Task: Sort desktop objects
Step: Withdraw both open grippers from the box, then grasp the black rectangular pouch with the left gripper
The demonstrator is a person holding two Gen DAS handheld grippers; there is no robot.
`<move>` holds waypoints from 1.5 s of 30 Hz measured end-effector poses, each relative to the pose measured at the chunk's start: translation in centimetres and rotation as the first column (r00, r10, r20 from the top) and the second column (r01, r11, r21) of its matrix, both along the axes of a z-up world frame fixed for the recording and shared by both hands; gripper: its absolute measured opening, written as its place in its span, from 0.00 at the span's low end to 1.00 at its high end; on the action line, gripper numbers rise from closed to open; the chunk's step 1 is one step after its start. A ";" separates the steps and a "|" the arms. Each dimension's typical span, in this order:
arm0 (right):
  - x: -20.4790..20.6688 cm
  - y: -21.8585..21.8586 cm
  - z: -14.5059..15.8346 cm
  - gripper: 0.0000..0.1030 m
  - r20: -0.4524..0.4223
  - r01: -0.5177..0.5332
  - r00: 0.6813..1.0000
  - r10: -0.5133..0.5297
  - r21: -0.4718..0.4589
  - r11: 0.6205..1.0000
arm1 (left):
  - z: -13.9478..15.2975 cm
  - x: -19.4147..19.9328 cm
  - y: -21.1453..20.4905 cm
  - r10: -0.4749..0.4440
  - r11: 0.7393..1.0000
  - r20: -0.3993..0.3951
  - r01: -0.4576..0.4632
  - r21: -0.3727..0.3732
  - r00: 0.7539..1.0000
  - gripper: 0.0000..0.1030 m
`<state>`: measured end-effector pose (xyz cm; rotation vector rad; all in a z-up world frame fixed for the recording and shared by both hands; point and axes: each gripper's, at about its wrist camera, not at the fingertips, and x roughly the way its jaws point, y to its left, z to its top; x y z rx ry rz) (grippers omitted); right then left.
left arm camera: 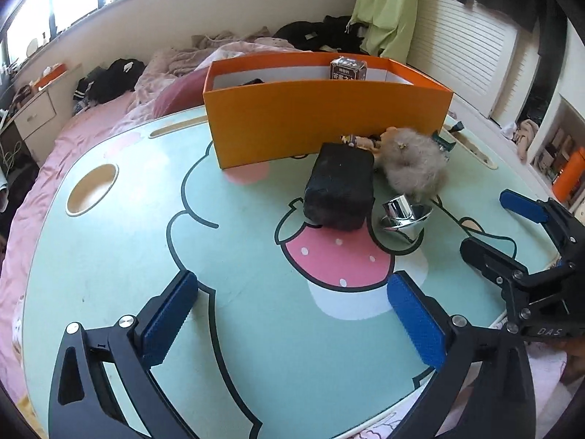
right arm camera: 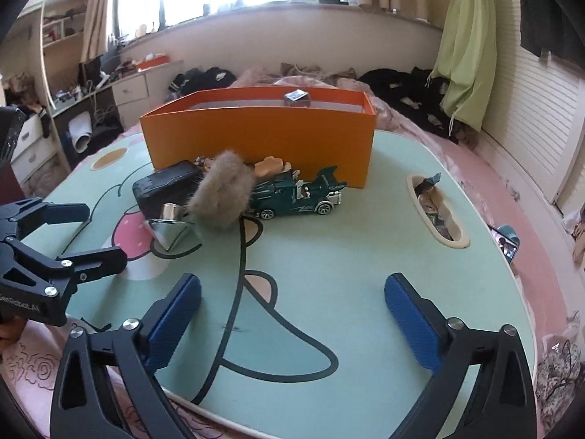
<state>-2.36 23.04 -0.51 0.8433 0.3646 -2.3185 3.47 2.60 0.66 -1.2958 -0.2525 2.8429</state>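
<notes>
A mint cartoon-print table (right arm camera: 329, 292) sits on a pink bed. Nearest, the left gripper (left arm camera: 292, 311) and right gripper (right arm camera: 292, 314) hover with fingers spread wide, holding nothing. Ahead of the fingers lie a chrome funnel (left arm camera: 404, 216), black pouch (left arm camera: 340, 190), furry doll (right arm camera: 223, 197) and green toy car (right arm camera: 299, 195); beyond them, the orange box (right arm camera: 259, 139). The clutter is tight, so a grab could nudge neighbours or slip off chrome.

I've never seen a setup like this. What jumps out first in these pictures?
The bright orange box at the far side of the mint-green cartoon table grabs the eye first. Just in front of it lies a cluster: a fluffy-haired doll, a green toy car, a black case and a shiny metal funnel. Both blue-padded grippers, left and right, hover open nearby.
</notes>
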 end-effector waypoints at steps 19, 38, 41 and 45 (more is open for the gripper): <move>0.2 0.0 0.0 1.00 -0.006 -0.001 1.000 0.001 -0.004 1.000 | -0.2 0.1 -0.2 0.021 1.000 0.006 -0.021 -0.008 1.000 1.00; 0.1 -0.1 0.1 1.00 -0.006 0.001 1.000 -0.001 -0.004 1.000 | -0.2 0.2 -0.1 0.027 1.000 0.007 -0.027 -0.010 1.000 1.00; 0.1 -0.1 0.1 1.00 -0.006 0.001 1.000 -0.001 -0.005 1.000 | 0.0 0.0 0.0 0.018 1.000 0.011 -0.018 -0.011 1.000 1.00; 0.2 -0.2 0.1 1.00 -0.006 0.002 1.000 -0.002 -0.005 1.000 | 1.9 -0.6 0.4 -0.019 1.000 -0.038 0.019 -0.001 0.999 1.00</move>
